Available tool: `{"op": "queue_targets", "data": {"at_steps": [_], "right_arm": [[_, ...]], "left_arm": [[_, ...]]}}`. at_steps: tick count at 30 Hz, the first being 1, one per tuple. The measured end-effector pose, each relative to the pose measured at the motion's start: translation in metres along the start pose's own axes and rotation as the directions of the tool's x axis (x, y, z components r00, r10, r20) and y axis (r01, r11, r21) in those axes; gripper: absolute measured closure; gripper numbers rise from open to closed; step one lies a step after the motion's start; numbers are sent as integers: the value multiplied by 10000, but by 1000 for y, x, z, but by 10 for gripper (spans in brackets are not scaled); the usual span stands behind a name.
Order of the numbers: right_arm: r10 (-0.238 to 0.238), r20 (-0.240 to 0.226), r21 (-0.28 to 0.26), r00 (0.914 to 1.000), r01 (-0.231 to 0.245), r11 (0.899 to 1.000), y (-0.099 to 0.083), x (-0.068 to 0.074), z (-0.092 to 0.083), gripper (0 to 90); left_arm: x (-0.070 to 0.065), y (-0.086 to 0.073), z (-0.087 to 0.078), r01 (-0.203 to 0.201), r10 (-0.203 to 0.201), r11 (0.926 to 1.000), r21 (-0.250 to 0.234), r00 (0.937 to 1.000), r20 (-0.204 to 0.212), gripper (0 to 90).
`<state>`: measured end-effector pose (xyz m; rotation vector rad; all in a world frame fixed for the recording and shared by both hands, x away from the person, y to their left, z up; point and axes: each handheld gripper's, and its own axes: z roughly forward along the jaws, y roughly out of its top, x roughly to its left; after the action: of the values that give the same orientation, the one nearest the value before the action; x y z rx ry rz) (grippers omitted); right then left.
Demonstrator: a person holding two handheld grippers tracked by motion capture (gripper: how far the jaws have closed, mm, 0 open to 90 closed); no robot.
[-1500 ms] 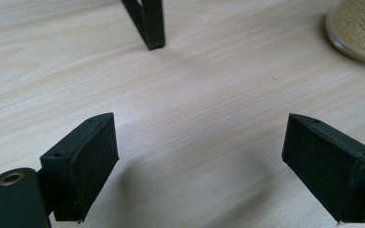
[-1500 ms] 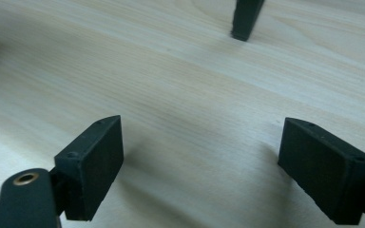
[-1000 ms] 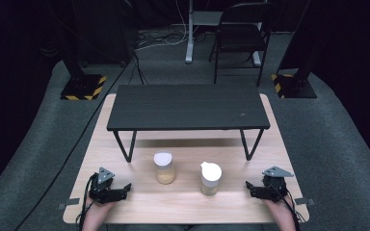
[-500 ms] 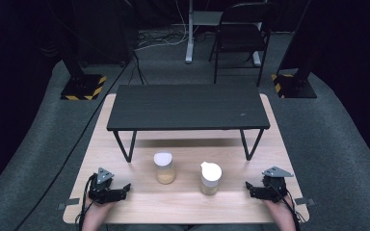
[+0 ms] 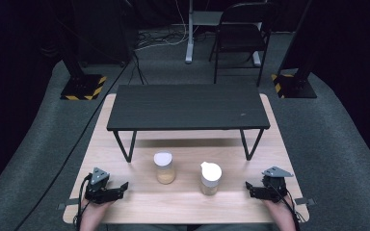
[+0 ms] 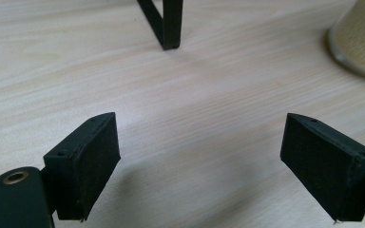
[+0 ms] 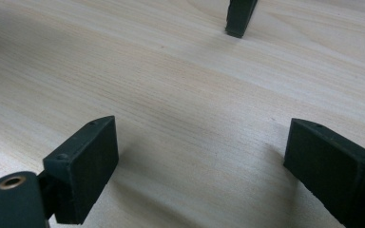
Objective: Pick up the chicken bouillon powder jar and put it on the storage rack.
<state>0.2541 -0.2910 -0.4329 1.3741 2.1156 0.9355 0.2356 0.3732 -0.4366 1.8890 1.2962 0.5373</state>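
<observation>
Right gripper [image 7: 199, 166] low over pale wood desk [image 7: 180, 80], jaws spread wide, nothing btwn them. One black pad [image 7: 88, 166] at lower left w/ brass-ringed hole on the arm behind it; other pad [image 7: 332, 168] at lower right, partly cut by frame edge. Both throw soft shadows on the wood just beside them. Black leg foot [image 7: 240, 16] planted on desk at top, right of centre, well apart from the jaws. Wood grain running diagonally across. Dark shading at far left edge, can't tell what.
</observation>
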Motion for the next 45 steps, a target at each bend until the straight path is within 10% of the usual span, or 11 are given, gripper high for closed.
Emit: {"op": "queue_targets", "data": {"at_steps": [45], "right_arm": [[9,5,-35,10000,-9,10000,-1,0,1,94]], "left_arm": [[-34,29,-41,-967,1110,9840,-1496,9897,906,127]]}}
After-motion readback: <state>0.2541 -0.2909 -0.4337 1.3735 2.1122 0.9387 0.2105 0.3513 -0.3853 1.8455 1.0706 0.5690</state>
